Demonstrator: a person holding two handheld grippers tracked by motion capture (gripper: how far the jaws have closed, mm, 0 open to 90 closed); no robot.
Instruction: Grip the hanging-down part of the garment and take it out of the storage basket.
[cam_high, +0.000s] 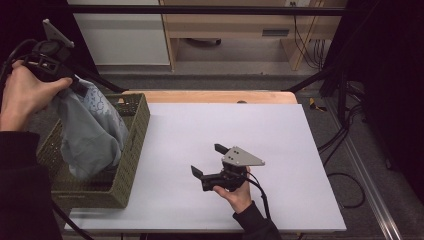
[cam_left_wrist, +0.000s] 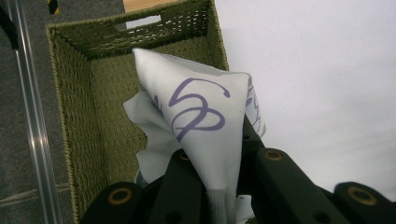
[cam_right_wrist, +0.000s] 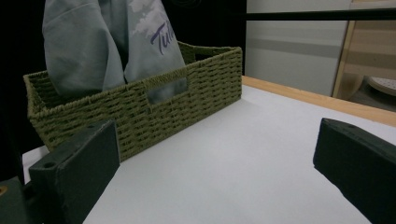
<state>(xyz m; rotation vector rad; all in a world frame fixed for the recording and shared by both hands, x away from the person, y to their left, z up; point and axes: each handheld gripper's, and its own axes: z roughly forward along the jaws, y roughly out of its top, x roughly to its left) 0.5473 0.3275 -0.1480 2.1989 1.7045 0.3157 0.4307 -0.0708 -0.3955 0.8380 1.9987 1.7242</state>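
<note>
A pale blue-grey garment (cam_high: 90, 130) with purple lettering hangs from my left gripper (cam_high: 75, 85), which is shut on its top and held high above a green woven basket (cam_high: 132, 145) at the table's left edge. Its lower part dips inside the basket. In the left gripper view the cloth (cam_left_wrist: 205, 121) bunches between the black jaws over the basket (cam_left_wrist: 93, 121). My right gripper (cam_high: 210, 161) rests low over the white table near the front centre, open with nothing between its fingers. From there the garment (cam_right_wrist: 107, 42) shows rising out of the basket (cam_right_wrist: 201, 88).
The white table top (cam_high: 280, 145) stretches to the right of the basket. A wooden strip (cam_high: 210, 96) borders its far edge. Cables (cam_high: 345, 135) and black frame bars lie on the floor at the right. Cabinets stand behind the table.
</note>
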